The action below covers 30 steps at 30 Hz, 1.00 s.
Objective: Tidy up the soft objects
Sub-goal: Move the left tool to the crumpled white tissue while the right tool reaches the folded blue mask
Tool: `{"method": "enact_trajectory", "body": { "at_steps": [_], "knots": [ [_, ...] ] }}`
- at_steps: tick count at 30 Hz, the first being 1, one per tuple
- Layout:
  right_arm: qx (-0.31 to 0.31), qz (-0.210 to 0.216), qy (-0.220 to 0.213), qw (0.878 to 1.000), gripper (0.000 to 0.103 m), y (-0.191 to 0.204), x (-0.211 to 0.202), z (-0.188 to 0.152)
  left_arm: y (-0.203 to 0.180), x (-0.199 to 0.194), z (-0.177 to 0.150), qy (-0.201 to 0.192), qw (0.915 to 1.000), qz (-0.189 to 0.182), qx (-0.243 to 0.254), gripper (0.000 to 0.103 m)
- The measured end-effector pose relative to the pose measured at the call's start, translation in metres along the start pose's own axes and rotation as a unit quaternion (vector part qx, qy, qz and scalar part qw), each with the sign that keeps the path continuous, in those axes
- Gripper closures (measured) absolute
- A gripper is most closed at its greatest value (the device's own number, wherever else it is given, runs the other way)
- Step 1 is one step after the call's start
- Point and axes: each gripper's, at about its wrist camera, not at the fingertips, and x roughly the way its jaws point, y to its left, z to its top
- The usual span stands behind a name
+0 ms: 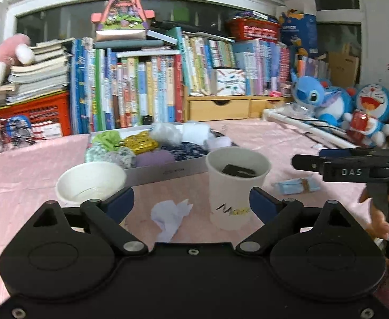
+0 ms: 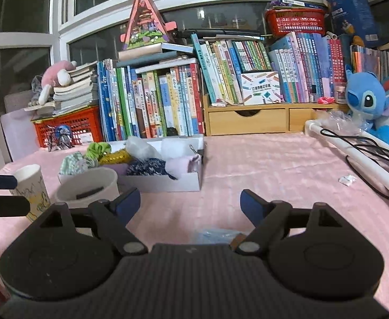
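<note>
A white box on the pink tablecloth holds several soft items: green, gold, white, purple and dark patterned cloths. It also shows in the right wrist view. My left gripper is open and empty, just above a crumpled white tissue. A white paper cup with a dark object inside stands by its right finger. My right gripper is open and empty above a blue packet, which also shows in the left wrist view.
A second paper cup stands left of the box. Books, red crates and a wooden drawer unit line the back. Blue plush toys and a white pipe with a black cable lie at right.
</note>
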Motion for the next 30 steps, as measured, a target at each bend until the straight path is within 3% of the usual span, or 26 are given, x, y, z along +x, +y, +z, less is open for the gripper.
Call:
{"method": "enact_trajectory", "body": {
  "at_steps": [4, 7, 11, 13, 15, 30],
  "knots": [
    [-0.003, -0.008, -0.001, 1.000, 0.014, 0.002, 0.001, -0.010, -0.006, 0.003, -0.013, -0.003, 0.9994, 0.031, 0.014, 0.032],
    [-0.018, -0.019, 0.003, 1.000, 0.013, 0.005, 0.004, -0.015, -0.010, 0.010, -0.020, 0.007, 0.9989, 0.042, 0.017, 0.038],
    [-0.037, -0.038, 0.002, 0.999, 0.013, 0.007, 0.005, -0.022, -0.010, 0.022, -0.026, 0.018, 0.9982, 0.057, -0.001, 0.049],
    [-0.041, -0.044, 0.002, 0.998, 0.012, 0.007, 0.005, -0.024, -0.010, 0.029, -0.030, 0.014, 0.9971, 0.074, -0.014, 0.062],
    [-0.043, -0.049, 0.006, 0.998, 0.012, 0.006, 0.006, -0.025, -0.009, 0.035, -0.034, 0.018, 0.9956, 0.088, -0.025, 0.067],
    [-0.022, -0.095, 0.051, 0.994, 0.010, -0.004, 0.027, -0.034, -0.015, 0.072, -0.041, 0.034, 0.9913, 0.120, -0.041, 0.067]
  ]
}}
